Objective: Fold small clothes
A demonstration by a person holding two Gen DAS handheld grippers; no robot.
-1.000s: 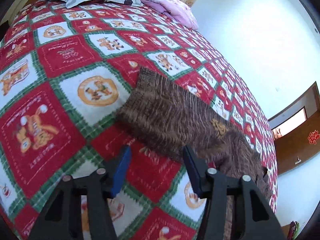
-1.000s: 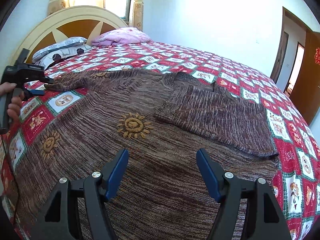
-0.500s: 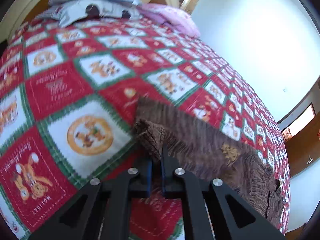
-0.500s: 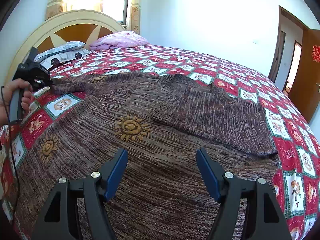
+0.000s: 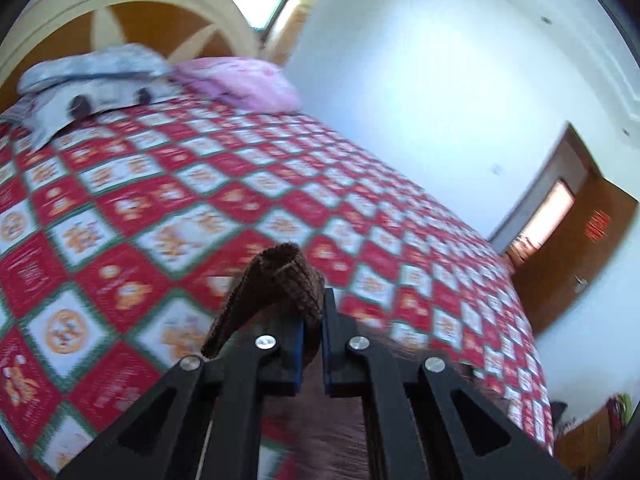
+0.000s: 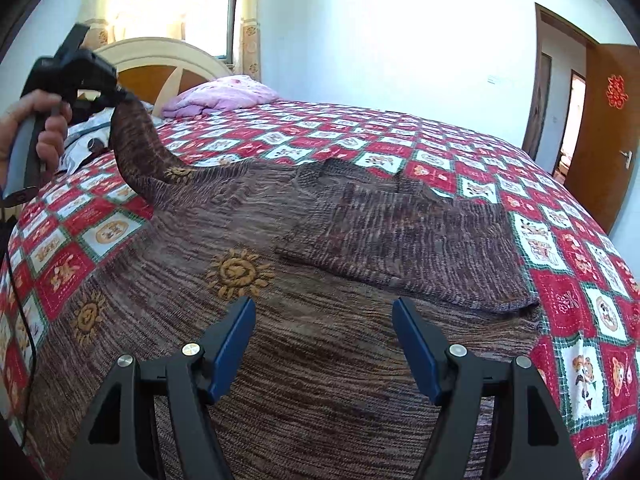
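Since the earlier frames the left gripper (image 5: 312, 334) has closed on the cuff (image 5: 280, 280) of the brown knitted sweater's sleeve (image 6: 136, 152) and lifted it off the bedspread (image 6: 460, 152); a second ago its jaws stood apart over the flat sleeve. Largest is the bed, covered edge to edge by the red, white and green checked bedspread. On it the sweater (image 6: 280, 320) lies spread toward the near edge, its other sleeve (image 6: 420, 248) folded across the body. The raised sleeve arcs up toward the headboard (image 6: 160, 68) side, pinched between the blue pads. The right gripper (image 6: 324, 344) hovers released over the sweater's body, nothing between its jaws
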